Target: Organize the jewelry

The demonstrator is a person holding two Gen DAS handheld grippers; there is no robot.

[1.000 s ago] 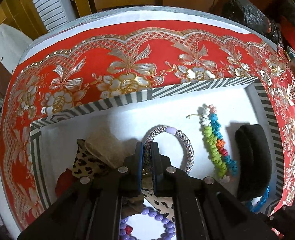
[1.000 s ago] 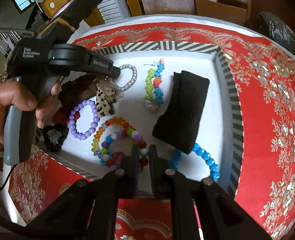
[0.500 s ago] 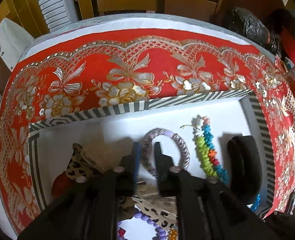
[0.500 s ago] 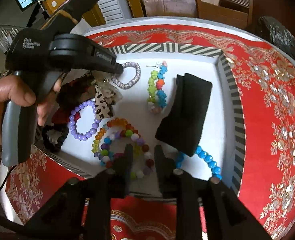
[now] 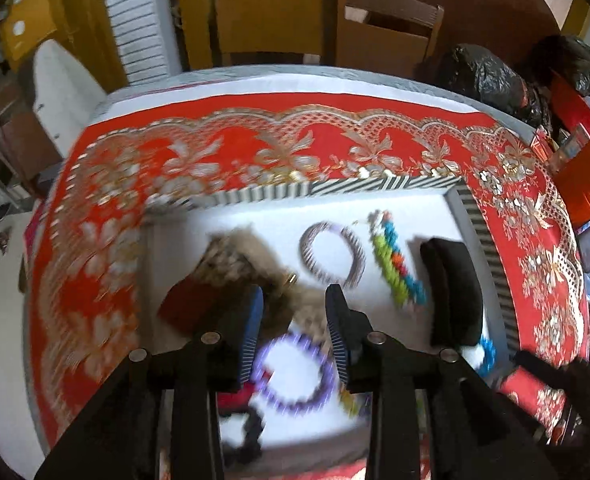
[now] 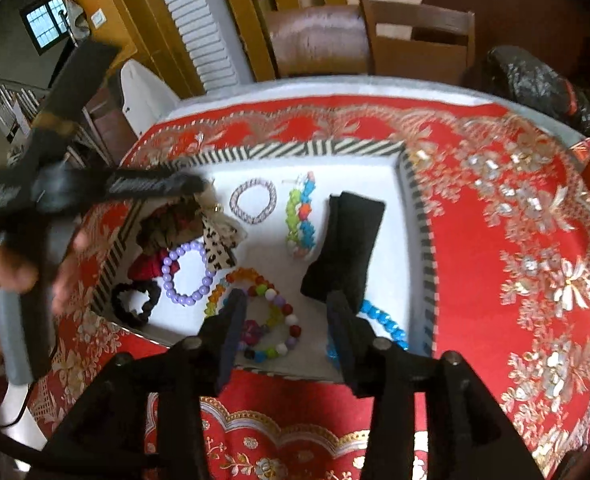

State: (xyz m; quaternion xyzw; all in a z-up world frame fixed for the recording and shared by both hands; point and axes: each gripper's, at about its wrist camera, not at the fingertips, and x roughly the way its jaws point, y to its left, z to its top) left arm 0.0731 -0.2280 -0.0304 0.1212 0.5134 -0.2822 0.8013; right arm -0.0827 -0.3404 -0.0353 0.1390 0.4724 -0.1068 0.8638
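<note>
Both tongs stand wide apart and hold nothing. From its own camera the left gripper [image 5: 293, 314] hangs over the left part of the shallow white tray with a black-and-white striped rim [image 5: 379, 183], its jaws framing a leopard-print fabric scrunchie [image 5: 231, 258]; the view is blurred. The right gripper [image 6: 287, 312] hovers above the tray's near edge, over a multicoloured round-bead bracelet [image 6: 269, 320].

Inside the tray, a silver-and-lilac woven rope bracelet [image 6: 253, 201] lies toward the far side, just left of a green, blue and orange chunky-bead bracelet [image 6: 301, 216]. A folded black fabric pouch [image 6: 347, 240] sits to the right of that, with a bright blue faceted-bead bracelet [image 6: 387, 322] partly under its near end. A purple round-bead bracelet [image 6: 187, 276] lies left of centre, beside a red scrunchie [image 6: 147, 268] and a black scrunchie [image 6: 133, 304] in the near-left corner.

A red tablecloth with gold floral embroidery [image 6: 495, 260] surrounds the tray.
</note>
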